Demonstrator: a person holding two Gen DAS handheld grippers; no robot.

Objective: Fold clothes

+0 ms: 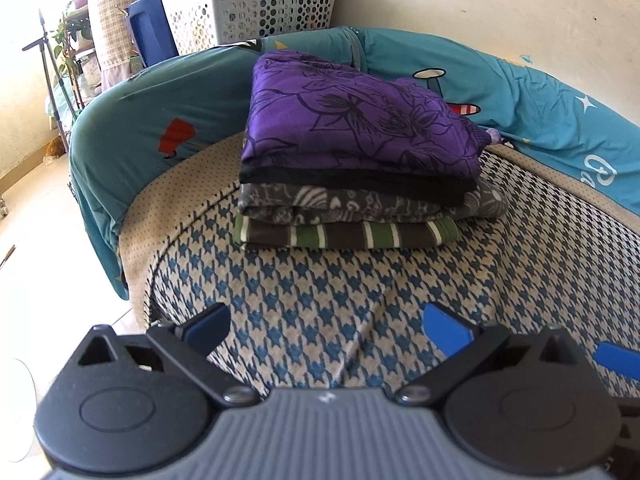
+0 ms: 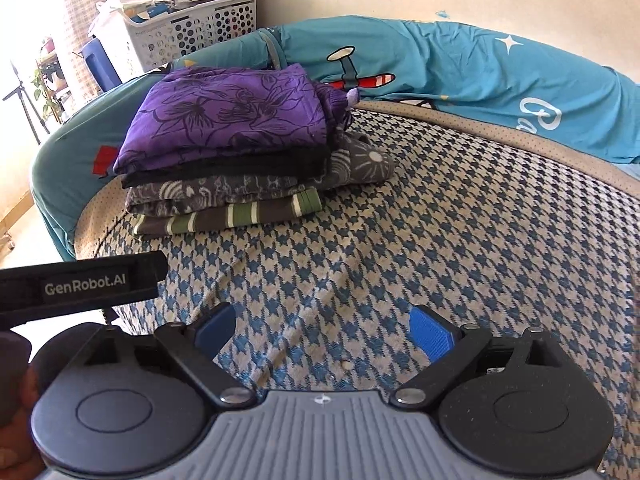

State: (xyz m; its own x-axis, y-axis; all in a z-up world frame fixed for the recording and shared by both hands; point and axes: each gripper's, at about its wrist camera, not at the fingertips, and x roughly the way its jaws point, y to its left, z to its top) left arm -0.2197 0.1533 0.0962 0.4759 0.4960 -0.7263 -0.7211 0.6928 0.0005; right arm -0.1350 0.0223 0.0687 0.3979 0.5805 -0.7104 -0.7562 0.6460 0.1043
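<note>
A stack of folded clothes lies on the bed ahead of both grippers. A purple flowered garment point(image 1: 352, 120) point(image 2: 232, 116) tops it, over a black layer, a grey patterned piece point(image 1: 360, 204) and a green striped one point(image 1: 348, 236) point(image 2: 240, 214) at the bottom. My left gripper point(image 1: 324, 316) hovers over the houndstooth bedcover point(image 1: 320, 280), short of the stack, open with nothing between its blue pads. My right gripper point(image 2: 322, 314) is open too, jaws wide over bare bedcover point(image 2: 440, 220), to the right of the stack. The left gripper's body point(image 2: 84, 284) shows in the right wrist view.
A teal sheet point(image 1: 540, 108) with cartoon prints bunches along the wall behind the bed. A white laundry basket point(image 1: 256, 4) full of things stands at the back left beside a blue bin point(image 1: 148, 28). The bed's left edge drops to pale floor point(image 1: 40, 220).
</note>
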